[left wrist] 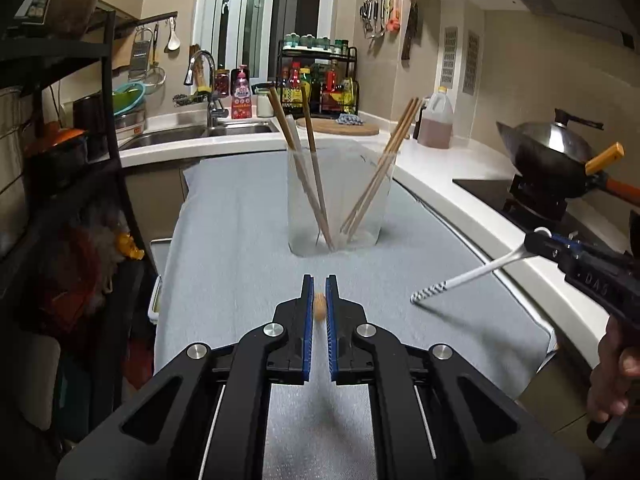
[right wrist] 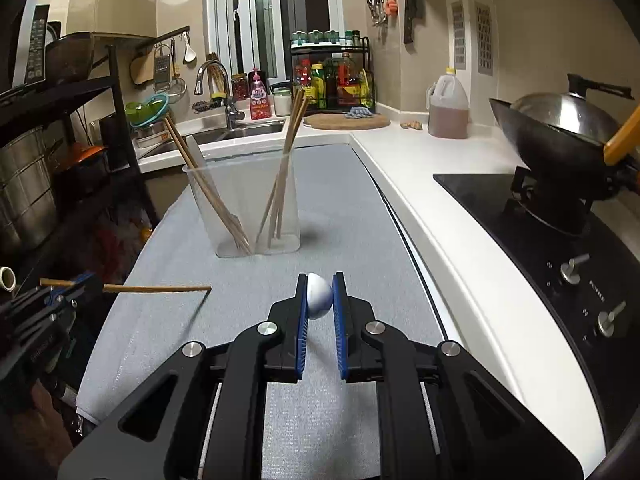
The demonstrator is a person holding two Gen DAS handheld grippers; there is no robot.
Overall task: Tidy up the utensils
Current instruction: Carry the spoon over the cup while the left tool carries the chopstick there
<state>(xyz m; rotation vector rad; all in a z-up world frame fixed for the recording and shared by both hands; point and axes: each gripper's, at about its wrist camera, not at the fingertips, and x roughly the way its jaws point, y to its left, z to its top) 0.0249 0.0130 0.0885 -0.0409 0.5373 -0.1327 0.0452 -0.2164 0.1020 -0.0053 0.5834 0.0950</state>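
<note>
A clear plastic holder (left wrist: 336, 200) (right wrist: 244, 208) stands on the grey cloth (left wrist: 240, 240) with several wooden chopsticks leaning in it. My left gripper (left wrist: 320, 284) is shut on a single wooden chopstick (left wrist: 319, 307), seen end-on between the blue pads. From the right wrist view that chopstick (right wrist: 156, 289) sticks out level from the left gripper (right wrist: 76, 284), short of the holder. My right gripper (right wrist: 320, 280) is shut on a white plastic utensil (right wrist: 319, 296). Its ridged end (left wrist: 428, 294) points out from the right gripper (left wrist: 536, 242), above the cloth and right of the holder.
A wok (right wrist: 560, 136) sits on the black hob (right wrist: 540, 240) at the right. An oil jug (right wrist: 448, 108), a round board (right wrist: 346, 121) and a bottle rack (right wrist: 332, 80) line the back. Sink and tap (left wrist: 208, 92) are back left, a dark shelf (left wrist: 60, 120) left. A hand (left wrist: 616, 372) holds the right gripper.
</note>
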